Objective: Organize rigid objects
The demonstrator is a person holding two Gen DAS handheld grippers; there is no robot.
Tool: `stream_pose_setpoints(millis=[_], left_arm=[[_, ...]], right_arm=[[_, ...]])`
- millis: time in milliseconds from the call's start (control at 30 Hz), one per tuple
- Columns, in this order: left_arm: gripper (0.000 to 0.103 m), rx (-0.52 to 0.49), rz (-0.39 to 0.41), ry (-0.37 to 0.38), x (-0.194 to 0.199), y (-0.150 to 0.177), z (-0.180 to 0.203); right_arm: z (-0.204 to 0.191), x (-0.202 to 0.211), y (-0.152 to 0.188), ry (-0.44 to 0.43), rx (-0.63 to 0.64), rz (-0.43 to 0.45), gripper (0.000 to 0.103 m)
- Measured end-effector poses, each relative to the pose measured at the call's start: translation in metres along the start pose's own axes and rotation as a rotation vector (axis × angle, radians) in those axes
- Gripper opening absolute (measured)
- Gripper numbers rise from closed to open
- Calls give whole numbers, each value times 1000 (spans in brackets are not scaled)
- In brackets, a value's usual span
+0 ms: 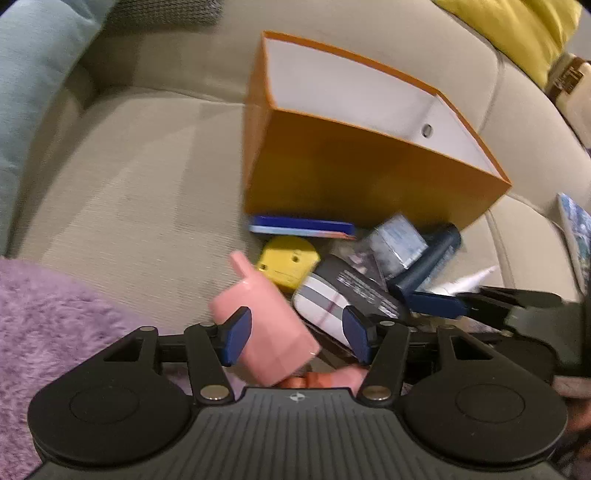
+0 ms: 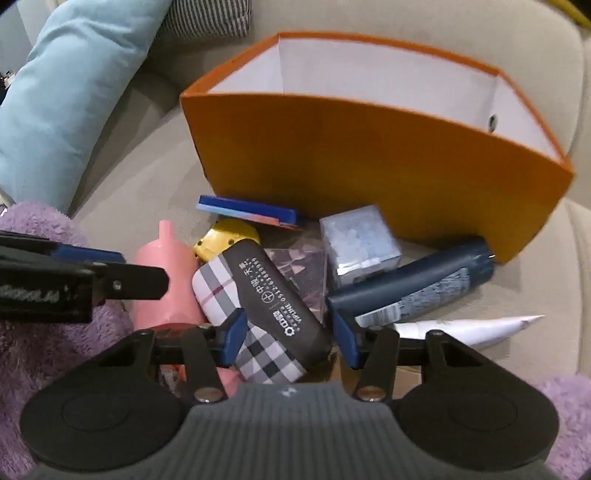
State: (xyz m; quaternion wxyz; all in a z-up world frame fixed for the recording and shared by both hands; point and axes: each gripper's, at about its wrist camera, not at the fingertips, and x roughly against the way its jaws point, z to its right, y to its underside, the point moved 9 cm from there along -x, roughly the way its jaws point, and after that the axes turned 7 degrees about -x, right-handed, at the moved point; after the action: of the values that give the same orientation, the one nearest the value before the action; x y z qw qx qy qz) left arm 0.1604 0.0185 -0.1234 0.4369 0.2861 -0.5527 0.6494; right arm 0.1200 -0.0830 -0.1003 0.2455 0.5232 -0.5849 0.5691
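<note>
Left gripper (image 1: 297, 334): jaws spread, the pink bottle (image 1: 264, 321) lying between the pads, its body touching the left pad; the right pad stands clear of it. Not clamped. Right gripper (image 2: 291, 338): jaws likewise apart, straddling the plaid case (image 2: 258, 314), which has a gap to each pad.

Count of loose items on the sofa (image 1: 140, 177), near to far:
- one pink bottle, neck pointing away;
- one plaid case with a black band of white print, just right of the bottle and touching it;
- one yellow block (image 2: 227, 238), partly under the case's far end;
- one white tube (image 2: 469, 326), at the right;
- one dark blue bottle (image 2: 417, 291), lying on its side, far end against the box;
- one clear packet (image 2: 304, 269), beneath the cube and case;
- one pale blue cube (image 2: 360, 245);
- one flat blue tin (image 2: 251, 212), at the box foot.

One orange box (image 2: 369, 177), open-topped, white inside, stands behind the heap; nothing visible within.

Surroundings: purple fleece (image 1: 55, 321) at the near left, blue cushion (image 2: 70, 99) far left, yellow cushion (image 1: 517, 33) far right. Open sofa surface lies left of the heap; the items themselves crowd together, touching or overlapping.
</note>
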Motion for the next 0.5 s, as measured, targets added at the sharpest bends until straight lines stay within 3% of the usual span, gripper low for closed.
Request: stream_pose_setpoints(millis=[167, 233, 333, 433, 500], left_arm=[[63, -24, -9, 16, -6, 3, 6], [60, -45, 0, 1, -7, 1, 7], [59, -61, 9, -4, -9, 2, 7], [56, -58, 15, 23, -5, 4, 8], [56, -60, 20, 46, -2, 6, 11]], right_arm=[[-3, -10, -5, -71, -21, -36, 55], [-1, -13, -6, -112, -53, -57, 62], [-2, -18, -10, -99, -28, -52, 65], [0, -14, -10, -75, -17, -37, 56], [0, -11, -9, -72, -26, -36, 42]])
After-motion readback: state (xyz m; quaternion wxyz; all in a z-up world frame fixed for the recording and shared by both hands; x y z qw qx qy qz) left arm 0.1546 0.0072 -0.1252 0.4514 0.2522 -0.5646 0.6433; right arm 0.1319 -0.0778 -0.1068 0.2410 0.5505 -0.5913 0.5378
